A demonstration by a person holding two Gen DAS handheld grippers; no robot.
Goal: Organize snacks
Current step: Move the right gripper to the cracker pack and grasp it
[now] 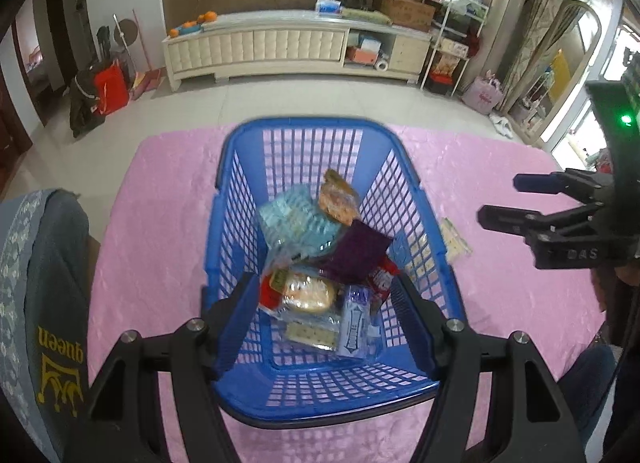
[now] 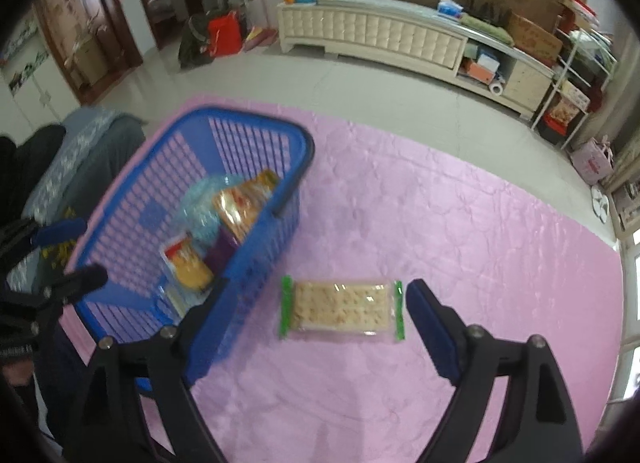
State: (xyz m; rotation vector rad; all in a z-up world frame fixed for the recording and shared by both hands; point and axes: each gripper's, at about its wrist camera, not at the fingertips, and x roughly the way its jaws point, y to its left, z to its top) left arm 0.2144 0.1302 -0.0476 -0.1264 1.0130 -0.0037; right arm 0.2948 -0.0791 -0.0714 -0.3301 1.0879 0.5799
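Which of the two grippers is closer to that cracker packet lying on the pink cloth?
The right gripper: its open jaws sit either side of the cracker packet. The left gripper hangs over the blue basket, which stands between it and the packet.

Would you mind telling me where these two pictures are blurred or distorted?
Left wrist view: fisheye bends the room's edges; the basket rim smears slightly. Right wrist view: the basket's near wall is motion-blurred, while the cracker pack stays fairly sharp.

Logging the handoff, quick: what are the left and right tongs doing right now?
Left tongs: open, empty, over the blue basket.
Right tongs: open, empty, above the cracker pack on the pink cloth.
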